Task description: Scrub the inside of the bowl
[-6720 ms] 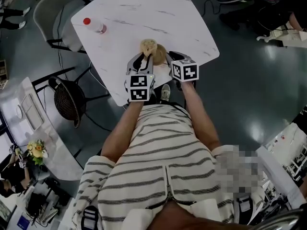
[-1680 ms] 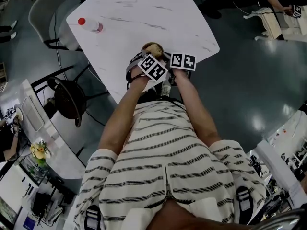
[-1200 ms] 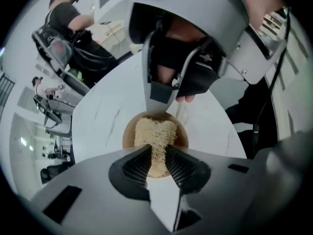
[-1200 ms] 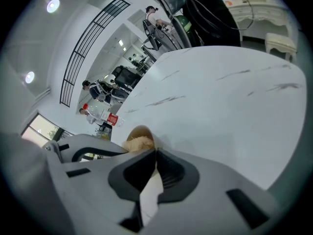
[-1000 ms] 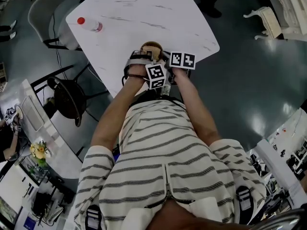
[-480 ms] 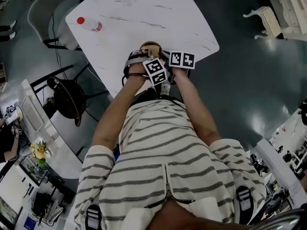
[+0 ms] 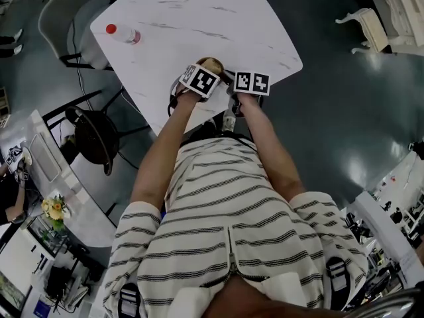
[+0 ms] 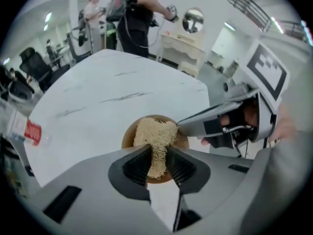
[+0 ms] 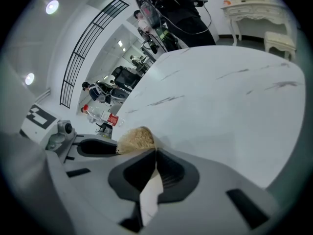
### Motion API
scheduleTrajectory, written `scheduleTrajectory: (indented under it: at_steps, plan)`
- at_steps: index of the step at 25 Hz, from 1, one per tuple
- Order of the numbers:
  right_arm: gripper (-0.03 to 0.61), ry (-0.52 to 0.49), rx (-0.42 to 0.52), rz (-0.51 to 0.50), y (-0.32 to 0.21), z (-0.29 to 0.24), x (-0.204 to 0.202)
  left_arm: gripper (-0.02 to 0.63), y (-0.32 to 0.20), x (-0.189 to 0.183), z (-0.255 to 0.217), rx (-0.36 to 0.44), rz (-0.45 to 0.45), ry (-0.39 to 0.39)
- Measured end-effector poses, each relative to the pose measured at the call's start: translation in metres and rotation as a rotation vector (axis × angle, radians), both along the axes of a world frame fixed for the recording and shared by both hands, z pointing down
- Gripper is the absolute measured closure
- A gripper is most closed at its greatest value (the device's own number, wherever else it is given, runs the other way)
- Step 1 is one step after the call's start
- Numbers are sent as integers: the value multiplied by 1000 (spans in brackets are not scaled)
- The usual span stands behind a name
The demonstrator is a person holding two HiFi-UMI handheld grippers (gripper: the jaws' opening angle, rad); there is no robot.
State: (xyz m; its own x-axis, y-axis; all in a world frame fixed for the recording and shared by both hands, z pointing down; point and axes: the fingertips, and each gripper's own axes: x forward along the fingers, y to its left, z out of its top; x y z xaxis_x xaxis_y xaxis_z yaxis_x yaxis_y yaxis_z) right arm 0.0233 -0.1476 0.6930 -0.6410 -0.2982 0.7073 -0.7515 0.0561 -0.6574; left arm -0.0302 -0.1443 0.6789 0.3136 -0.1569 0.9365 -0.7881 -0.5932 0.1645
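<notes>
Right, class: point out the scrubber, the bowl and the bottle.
scrubber [image 8: 152, 133], left gripper view, middle of its fibres.
bowl [image 8: 127, 138], left gripper view, left inner wall.
bottle [image 7: 130, 36], head view, its clear body.

A small brown bowl [image 8: 128, 135] stands upright on the white table [image 8: 98, 102], near its edge, its rim pinched by the right gripper [image 9: 155, 152]. A pale fibrous scrubber [image 8: 154, 131], gripped by the left gripper [image 8: 157, 153], stands inside it, rising above the rim.

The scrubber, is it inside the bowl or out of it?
Inside. The left gripper holds the fibrous scrubber down in the brown bowl, whose rim shows around it.
</notes>
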Motion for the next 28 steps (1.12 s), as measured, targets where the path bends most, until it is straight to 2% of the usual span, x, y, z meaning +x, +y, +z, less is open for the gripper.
scheduleTrajectory:
  at_steps: [2,5,11,14,17,22,28]
  plan:
    - [555,1,0,0,0,0,1,526,-4,-1,-1,-24,-92,71]
    - [556,2,-2,0,1,0,1,526,8,-2,1,-137,-219,173]
    - [557,-5,-6,5,2,1,1,526,9,-7,1,-231,-462,373]
    - [556,-8,-6,5,1,1,1,526,10,-8,-1,-260,-551,448]
    - [557,-15,-3,8,0,-2,0,526,9,-12,-11,-222,-564,457]
    - [557,-11,-4,5,1,-1,1,526,1,-24,-26,-86,-581,411]
    - [557,-11,-4,6,0,0,0,526,-6,-17,-15,-3,-481,300]
